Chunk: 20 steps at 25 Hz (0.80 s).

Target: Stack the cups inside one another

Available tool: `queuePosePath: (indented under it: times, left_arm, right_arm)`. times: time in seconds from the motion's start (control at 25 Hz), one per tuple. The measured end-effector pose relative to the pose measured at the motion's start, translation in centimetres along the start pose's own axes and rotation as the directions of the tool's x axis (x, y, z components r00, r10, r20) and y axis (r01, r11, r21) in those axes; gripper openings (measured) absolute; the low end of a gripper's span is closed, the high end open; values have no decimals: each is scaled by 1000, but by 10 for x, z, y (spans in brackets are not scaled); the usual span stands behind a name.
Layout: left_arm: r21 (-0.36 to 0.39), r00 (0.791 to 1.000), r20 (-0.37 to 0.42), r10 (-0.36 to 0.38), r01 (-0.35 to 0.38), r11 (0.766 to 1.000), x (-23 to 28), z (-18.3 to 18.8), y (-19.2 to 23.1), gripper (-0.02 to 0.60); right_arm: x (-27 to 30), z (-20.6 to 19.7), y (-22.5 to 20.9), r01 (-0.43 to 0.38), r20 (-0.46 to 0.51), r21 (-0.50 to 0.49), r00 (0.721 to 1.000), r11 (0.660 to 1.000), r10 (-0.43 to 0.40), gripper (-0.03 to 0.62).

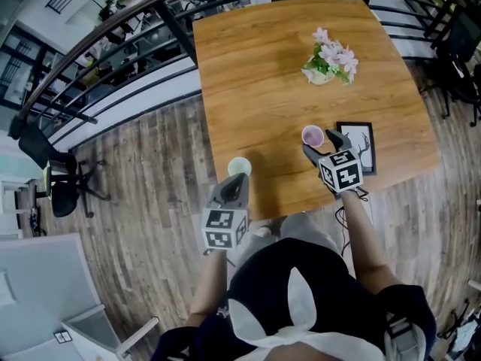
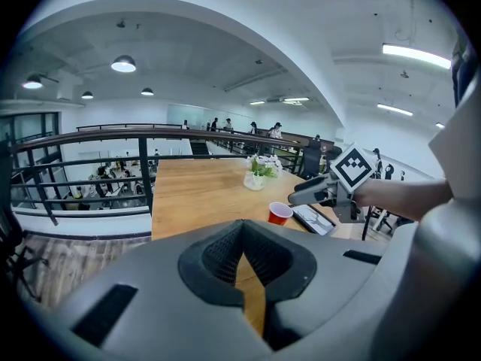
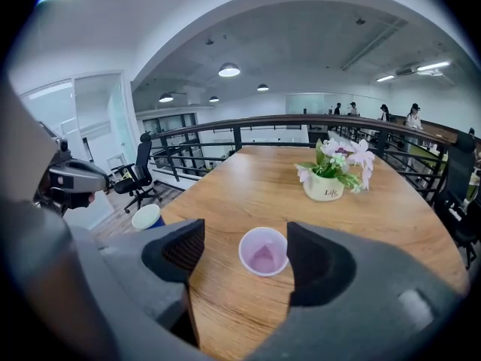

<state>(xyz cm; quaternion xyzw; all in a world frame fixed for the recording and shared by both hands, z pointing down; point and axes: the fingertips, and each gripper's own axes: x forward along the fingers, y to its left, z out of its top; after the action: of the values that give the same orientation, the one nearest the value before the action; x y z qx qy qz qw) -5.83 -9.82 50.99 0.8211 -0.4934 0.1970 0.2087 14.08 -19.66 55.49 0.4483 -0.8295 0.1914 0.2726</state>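
Note:
A red cup (image 1: pixel 313 135) with a pale pink inside (image 3: pixel 263 250) stands upright on the wooden table (image 1: pixel 263 74), near its front edge. My right gripper (image 1: pixel 322 143) is open, and in the right gripper view (image 3: pixel 244 256) the cup sits just ahead of the gap between the jaws, untouched. A blue cup (image 3: pixel 146 216) with a pale inside (image 1: pixel 239 167) stands at the table's front left edge. My left gripper (image 1: pixel 237 182) hovers right behind it, its jaws (image 2: pixel 244 258) closed to a thin slit with nothing in them. The blue cup is hidden in the left gripper view, where the red cup (image 2: pixel 279 213) shows.
A white pot of pink flowers (image 1: pixel 329 62) stands mid-table further back. A black-framed picture (image 1: pixel 359 147) lies flat beside the right gripper. A black railing (image 1: pixel 113 74) and a drop run along the table's left side. An office chair (image 1: pixel 60 179) stands on the wood floor.

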Motion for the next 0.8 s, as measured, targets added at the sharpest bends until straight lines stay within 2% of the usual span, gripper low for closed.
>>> queuePosePath:
  times: [0.4,0.8]
  left_arm:
    - [-26,998,-44,36,-37,999,16,-1,2,17]
    - [-45,996,-72,45,-48,998,33,0,1,17]
  right_arm:
    - [32,-16,-18,-34,-74,-10,997,999,33,341]
    - [61,-35,-27,-45,-161,-60,986,997,35,351]
